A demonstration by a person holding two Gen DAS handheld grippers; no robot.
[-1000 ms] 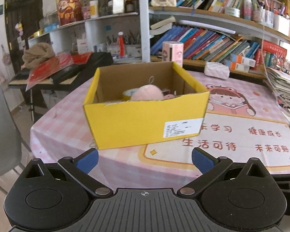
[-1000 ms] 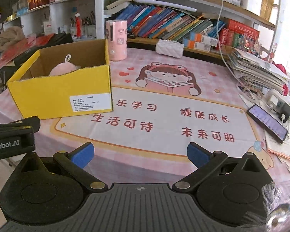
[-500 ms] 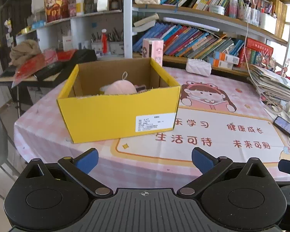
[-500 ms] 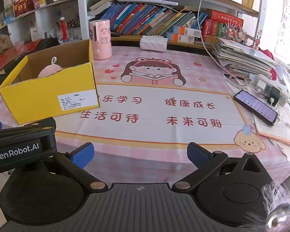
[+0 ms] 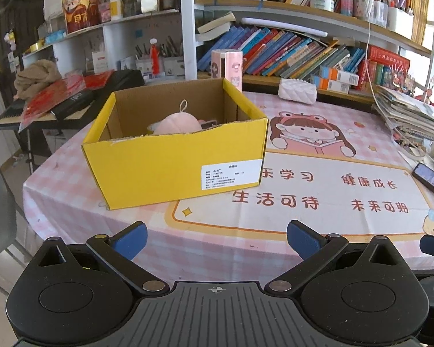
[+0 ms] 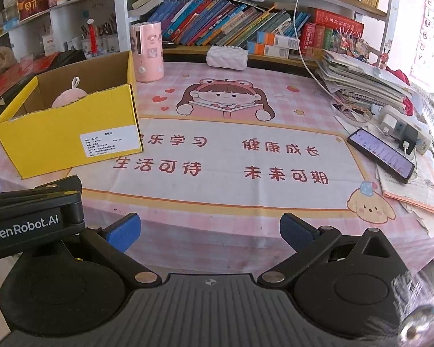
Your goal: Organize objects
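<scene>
An open yellow corrugated cardboard box [image 5: 173, 162] holds a fuzzy round pink plush [image 5: 178, 125] on the glossy pink checked tablecloth [image 6: 246, 225]; left gripper [image 5: 217, 238] and right gripper [image 6: 209, 228] both gape, empty.

You have one yellow box [image 5: 173, 167] holding one pink plush [image 5: 176, 124]. On the table sit one phone [image 6: 380, 154], one pink canister [image 6: 146, 52] and one white quilted pouch [image 6: 227, 57].

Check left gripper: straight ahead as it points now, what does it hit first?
Likely the yellow box: the open left gripper points past the table edge toward its front wall and right corner. Depth is unclear, so it might clip only that corner.
</scene>
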